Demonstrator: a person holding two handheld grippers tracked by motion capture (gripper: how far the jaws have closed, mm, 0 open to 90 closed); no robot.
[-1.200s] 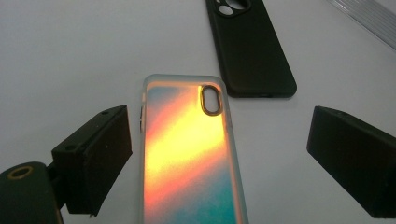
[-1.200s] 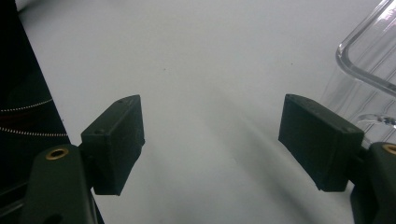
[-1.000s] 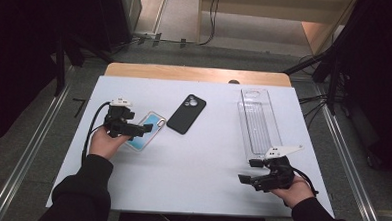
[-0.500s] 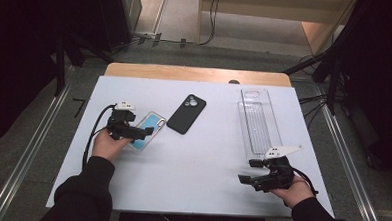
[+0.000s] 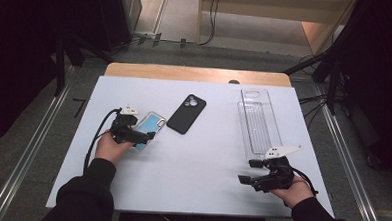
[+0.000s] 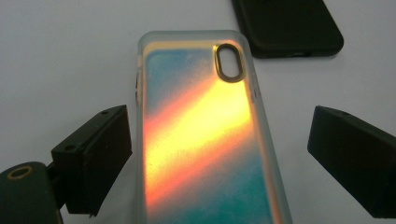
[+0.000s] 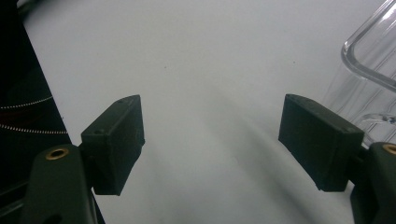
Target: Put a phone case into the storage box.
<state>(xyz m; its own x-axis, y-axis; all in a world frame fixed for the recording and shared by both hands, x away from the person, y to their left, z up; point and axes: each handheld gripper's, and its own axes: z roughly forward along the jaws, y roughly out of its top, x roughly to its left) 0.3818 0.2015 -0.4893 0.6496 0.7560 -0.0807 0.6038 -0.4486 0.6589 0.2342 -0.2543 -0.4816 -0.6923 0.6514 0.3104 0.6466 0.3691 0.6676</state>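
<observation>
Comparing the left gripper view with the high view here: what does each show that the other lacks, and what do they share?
Left gripper view: the iridescent phone case's oval camera cutout and orange-yellow sheen, lying between the left hand-held gripper's open jaws, untouched. High view: the clear plastic tray, the right hand-held gripper near the table's front edge, both forearms, the floor. Both: that case, the black phone case beside it, the white tabletop.
</observation>
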